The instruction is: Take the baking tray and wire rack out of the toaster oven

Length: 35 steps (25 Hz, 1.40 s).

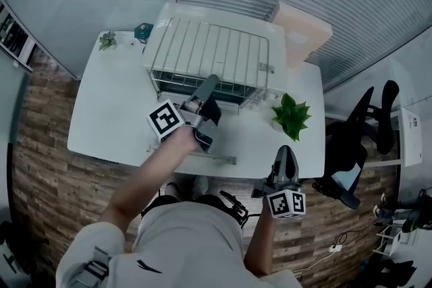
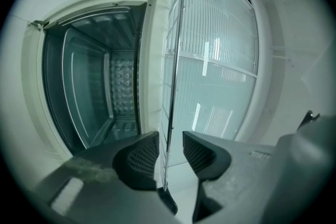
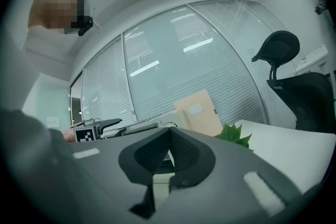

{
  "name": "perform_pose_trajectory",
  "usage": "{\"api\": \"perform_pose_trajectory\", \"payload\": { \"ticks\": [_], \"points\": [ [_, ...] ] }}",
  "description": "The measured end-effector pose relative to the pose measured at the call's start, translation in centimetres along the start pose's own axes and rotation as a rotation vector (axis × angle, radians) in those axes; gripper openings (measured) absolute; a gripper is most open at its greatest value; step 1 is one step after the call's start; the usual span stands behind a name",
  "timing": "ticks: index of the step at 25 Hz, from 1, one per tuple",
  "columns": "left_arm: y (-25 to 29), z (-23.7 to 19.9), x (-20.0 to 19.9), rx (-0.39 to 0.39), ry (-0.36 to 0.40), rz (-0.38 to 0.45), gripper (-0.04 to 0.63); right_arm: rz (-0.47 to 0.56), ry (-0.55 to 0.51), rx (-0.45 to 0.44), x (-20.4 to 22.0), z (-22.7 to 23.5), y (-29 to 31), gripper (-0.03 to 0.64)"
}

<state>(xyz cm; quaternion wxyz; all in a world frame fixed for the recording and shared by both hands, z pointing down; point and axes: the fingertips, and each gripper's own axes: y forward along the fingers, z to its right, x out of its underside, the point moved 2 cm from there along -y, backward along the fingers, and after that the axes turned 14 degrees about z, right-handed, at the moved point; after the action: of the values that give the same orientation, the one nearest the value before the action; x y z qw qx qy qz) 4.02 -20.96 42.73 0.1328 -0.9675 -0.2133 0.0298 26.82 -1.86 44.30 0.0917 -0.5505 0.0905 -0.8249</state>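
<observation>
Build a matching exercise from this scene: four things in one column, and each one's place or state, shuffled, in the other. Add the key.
1. wire rack
2. left gripper
3. right gripper
4. large plant

A. jaws shut, nothing between them
B. on the table, right of the toaster oven in the head view
C. lying on top of the toaster oven
D. jaws apart, a rack wire between them

Pairs: 1-C, 2-D, 3-A, 4-B

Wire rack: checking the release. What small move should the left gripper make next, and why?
Probably draw the left gripper straight back off the wire rack. Its jaws stand apart around the rack's edge wire, and the rack lies on top of the toaster oven, so it looks set down.
</observation>
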Motion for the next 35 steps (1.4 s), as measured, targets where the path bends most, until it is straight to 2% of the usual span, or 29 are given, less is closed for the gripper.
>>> {"api": "perform_pose_trajectory", "payload": {
  "ticks": [9,12,17,22,30,35],
  "points": [
    [-1.0,-0.4,0.3,-0.013,0.02,-0.03,0.247,-0.008,0.0,-0.006,0.4,-0.5,0.1,-0.009],
    [-2.3,-0.9,0.5,-0.014,0.023,-0.035,0.252,-0.015,0.001,-0.007,0.8,-0.7,0.0,-0.009],
    [-5.5,-3.7,0.9,-0.07,-0.002,-0.021,0.252,-0.025,-0.003,-0.013,1.3,-0.8,-0.2,-0.009],
    [-7.7,-6.7,0.8,-0.114,0.005,-0.017,0.252,-0.031,-0.004,-0.011,1.5,-1.4,-0.1,-0.009],
    [-7.5,-10.6,-1.5,-0.125,-0.01,0.027,0.252,-0.054,-0.02,0.0,1.8,-1.4,-0.9,-0.009],
    [-6.3,-13.5,-3.1,-0.168,-0.016,0.076,0.252,-0.057,-0.036,0.034,1.3,-0.4,-1.5,-0.009]
  ]
}}
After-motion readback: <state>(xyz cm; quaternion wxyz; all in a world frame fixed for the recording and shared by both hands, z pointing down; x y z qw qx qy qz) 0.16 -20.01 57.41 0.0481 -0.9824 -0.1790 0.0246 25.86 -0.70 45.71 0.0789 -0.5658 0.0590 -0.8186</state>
